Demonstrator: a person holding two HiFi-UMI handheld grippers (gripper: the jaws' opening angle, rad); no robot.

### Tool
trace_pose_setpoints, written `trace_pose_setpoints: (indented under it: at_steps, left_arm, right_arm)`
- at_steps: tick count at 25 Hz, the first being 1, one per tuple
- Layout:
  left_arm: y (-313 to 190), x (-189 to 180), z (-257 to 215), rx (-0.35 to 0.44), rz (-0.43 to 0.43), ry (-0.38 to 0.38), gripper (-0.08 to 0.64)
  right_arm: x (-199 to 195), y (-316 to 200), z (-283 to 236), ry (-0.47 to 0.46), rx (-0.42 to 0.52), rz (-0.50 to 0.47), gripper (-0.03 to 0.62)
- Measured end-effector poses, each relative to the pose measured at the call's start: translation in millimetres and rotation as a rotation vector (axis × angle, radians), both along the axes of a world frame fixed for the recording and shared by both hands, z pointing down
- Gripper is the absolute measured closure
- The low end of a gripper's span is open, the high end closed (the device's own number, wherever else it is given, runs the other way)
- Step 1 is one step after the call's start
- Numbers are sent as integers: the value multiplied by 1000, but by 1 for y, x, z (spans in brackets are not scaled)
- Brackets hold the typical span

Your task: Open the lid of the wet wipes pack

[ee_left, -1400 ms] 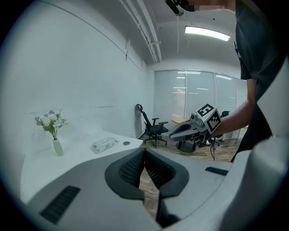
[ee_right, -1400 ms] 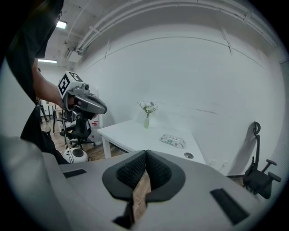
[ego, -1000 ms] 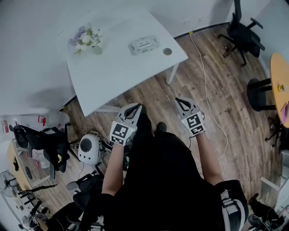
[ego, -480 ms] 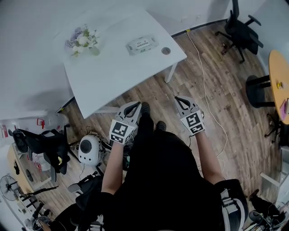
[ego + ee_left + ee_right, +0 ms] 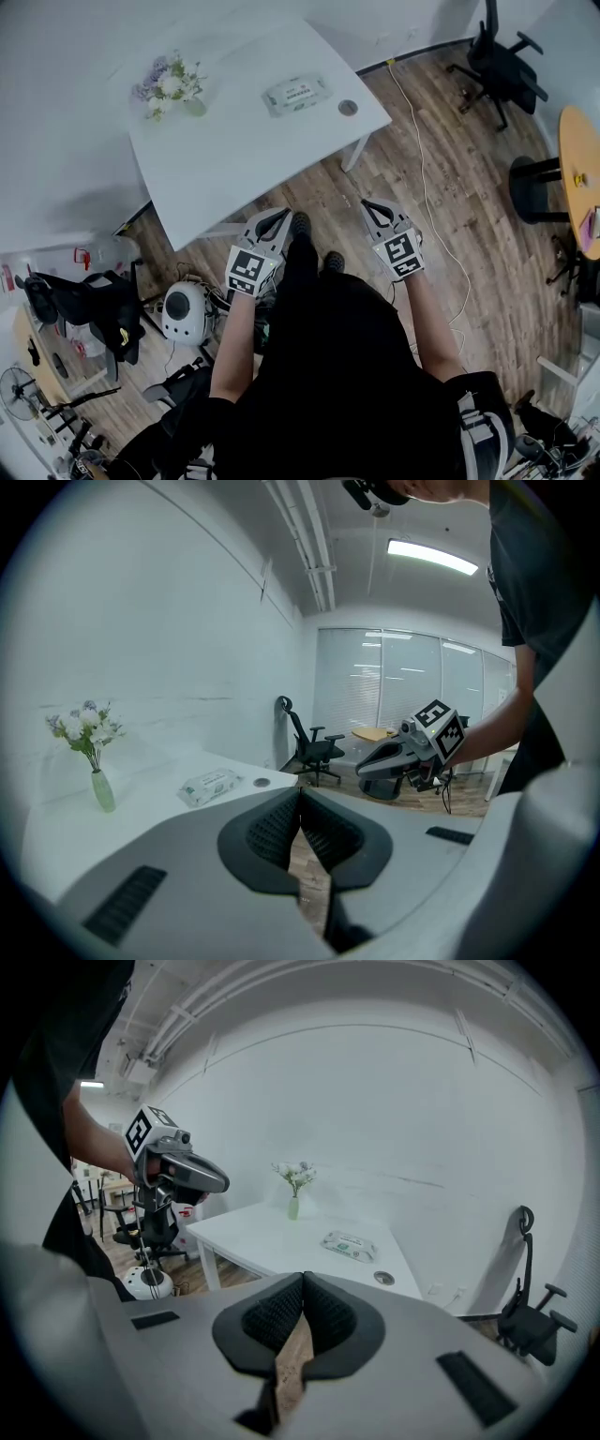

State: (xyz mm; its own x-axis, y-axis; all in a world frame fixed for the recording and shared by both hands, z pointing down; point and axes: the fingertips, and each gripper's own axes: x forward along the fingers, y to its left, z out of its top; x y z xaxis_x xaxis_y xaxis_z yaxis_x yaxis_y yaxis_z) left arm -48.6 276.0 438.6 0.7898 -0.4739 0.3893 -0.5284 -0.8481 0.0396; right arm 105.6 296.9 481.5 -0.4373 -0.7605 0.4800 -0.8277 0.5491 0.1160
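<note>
The wet wipes pack lies flat with its lid down near the far side of the white table. It also shows in the left gripper view and the right gripper view. My left gripper and right gripper hang over the wooden floor in front of the table, well short of the pack. Both are shut with nothing between the jaws. The left gripper view and the right gripper view show the pads pressed together.
A small vase of flowers stands at the table's far left, and a round cable hole lies right of the pack. A black office chair, an orange round table, a floor cable and a white round device surround me.
The person has brought a foot forward toward the table, and the view has shifted slightly. Both grippers stay shut at about the same place.
</note>
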Motion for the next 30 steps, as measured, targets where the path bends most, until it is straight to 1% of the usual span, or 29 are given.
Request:
trace_pose_setpoints:
  at_steps: [4,9,13,20,30]
  left_arm:
    - [-16,-3,2,-6,4,2,537]
    - [-41,-8,4,-11,9,1,537]
    - [-62,-10,4,-20,17,4,537]
    - [-105,-13,11,-36,39,6,537]
    - [-163,-11,18,-49,88,10,537]
  right_arm:
    - [-3,-15,2,8,-7,2,575]
    - [-9,-36,8,56,-12,-20,575]
    - [-15,-55,10,48,-20,-15,575]
    - [-22,-94,14,61,-32,-12,575]
    - [-25,-147,16,65,-35,31,575]
